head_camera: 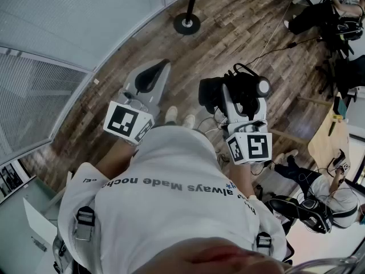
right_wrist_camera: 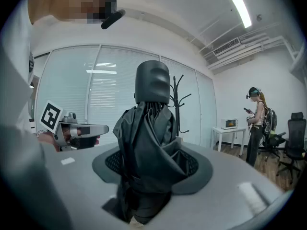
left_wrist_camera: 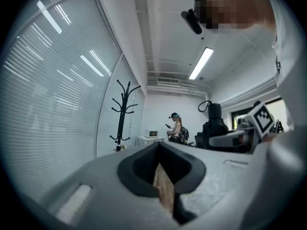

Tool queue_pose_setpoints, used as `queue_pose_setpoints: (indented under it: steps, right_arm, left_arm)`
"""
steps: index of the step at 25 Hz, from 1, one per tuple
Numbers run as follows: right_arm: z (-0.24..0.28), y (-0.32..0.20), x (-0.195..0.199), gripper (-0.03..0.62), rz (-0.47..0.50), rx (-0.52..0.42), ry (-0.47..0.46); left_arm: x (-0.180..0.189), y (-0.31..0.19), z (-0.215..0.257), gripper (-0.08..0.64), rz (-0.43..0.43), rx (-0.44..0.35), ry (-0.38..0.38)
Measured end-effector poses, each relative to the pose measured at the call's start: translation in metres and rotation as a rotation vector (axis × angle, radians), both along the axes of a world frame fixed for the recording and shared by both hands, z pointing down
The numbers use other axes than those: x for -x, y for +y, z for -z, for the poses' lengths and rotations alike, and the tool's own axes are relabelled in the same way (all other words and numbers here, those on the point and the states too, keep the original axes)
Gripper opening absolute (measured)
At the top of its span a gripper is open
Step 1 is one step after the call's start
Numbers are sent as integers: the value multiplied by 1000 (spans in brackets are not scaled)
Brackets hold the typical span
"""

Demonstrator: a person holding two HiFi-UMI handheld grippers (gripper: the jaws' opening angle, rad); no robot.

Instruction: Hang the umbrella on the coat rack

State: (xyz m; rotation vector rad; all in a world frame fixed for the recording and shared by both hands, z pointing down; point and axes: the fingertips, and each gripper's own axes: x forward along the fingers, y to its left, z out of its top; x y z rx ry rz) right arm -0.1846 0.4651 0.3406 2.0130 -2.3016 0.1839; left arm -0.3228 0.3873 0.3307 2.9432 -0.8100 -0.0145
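I have the folded black umbrella (right_wrist_camera: 149,143) clamped in my right gripper (head_camera: 244,96); it stands upright at the centre of the right gripper view. My left gripper (head_camera: 153,77) is narrow, the jaws almost together with nothing between them. The coat rack (left_wrist_camera: 123,113) stands well apart, at the middle left of the left gripper view, beside the blinds (left_wrist_camera: 53,95), and its hooks look bare. So the picking up is done, I judge. What is left is to go there and hang the umbrella on one of the hooks.
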Motion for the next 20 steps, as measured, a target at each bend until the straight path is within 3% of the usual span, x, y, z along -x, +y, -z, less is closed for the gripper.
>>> queue_pose_setpoints:
  steps: [8, 13, 20]
  right_arm:
    - [10, 2, -1, 233, -16, -17, 12]
    - [9, -26, -2, 233, -24, -19, 23]
    - [17, -56, -40, 233, -14, -19, 18]
  left_arm:
    - [-3, 2, 4, 2, -10, 5, 2]
    - [-9, -23, 2, 2, -32, 0, 0]
    - [-49, -49, 17, 2, -28, -9, -7]
